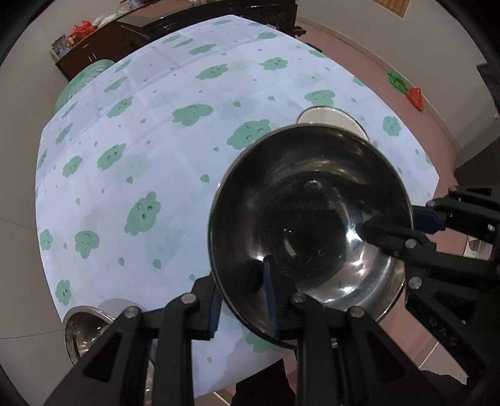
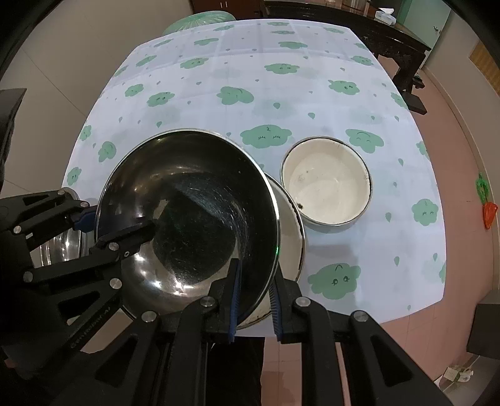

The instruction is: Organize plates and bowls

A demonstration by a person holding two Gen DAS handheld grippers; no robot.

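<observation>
Both grippers are clamped on the rim of one large steel bowl [image 2: 187,218], one on each side, pointing steeply downward. The left gripper [image 1: 243,299] has its jaws nearly closed, one blue-padded finger inside the bowl's wall and one outside, pinching the rim on the bowl's left side. The right gripper [image 2: 254,296] grips the opposite rim the same way, jaws narrow, one pad inside and one outside.

The steel bowl is tilted and sits over a cream enamel bowl [image 2: 290,225], whose rim shows just past its right edge near the table's near side; whether the two touch cannot be told. Just to the right, on the table, stands a second cream enamel bowl [image 2: 326,181], upright and apart from the pair. At the near left corner a smaller steel bowl [image 1: 82,331] rests by the table's edge.

All of this lies on a pale blue tablecloth [image 2: 250,78] printed with green clouds. Beyond the table's far edge stands dark wooden furniture [image 1: 131,28].
</observation>
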